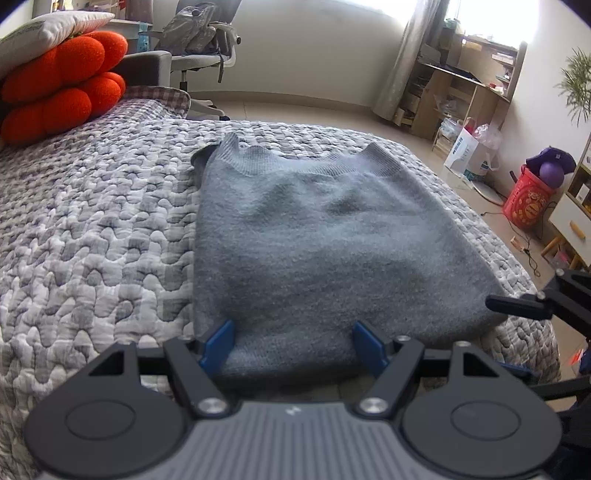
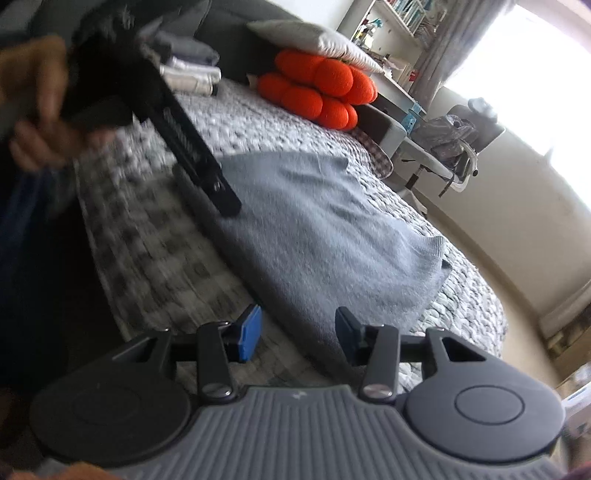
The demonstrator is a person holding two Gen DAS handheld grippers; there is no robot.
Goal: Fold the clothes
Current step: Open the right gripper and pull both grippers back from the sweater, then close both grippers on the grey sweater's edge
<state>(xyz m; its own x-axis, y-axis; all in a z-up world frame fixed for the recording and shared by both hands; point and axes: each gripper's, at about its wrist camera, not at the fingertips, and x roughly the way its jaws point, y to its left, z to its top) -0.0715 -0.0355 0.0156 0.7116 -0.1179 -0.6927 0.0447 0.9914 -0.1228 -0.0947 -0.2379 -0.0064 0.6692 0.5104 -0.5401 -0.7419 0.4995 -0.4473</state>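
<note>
Soft grey knitted sweater (image 1: 332,243) lies flat on the bed, partly folded
Left gripper (image 1: 293,341) gapes around its near edge, right gripper (image 2: 298,338) gapes beside it; pinch both layers together

Daylight pours in from a window (image 1: 491,18) at the far side of the room, blown out to pure white in both views. The left wrist view is sharp and evenly lit; the grey sweater (image 1: 332,236) shows soft shadows in its creases. The right wrist view is tilted and smeared by motion blur, worst on the hand (image 2: 33,107) and bed quilt (image 2: 147,236). Fisheye bending curves walls, with dark vignette corners.
</note>
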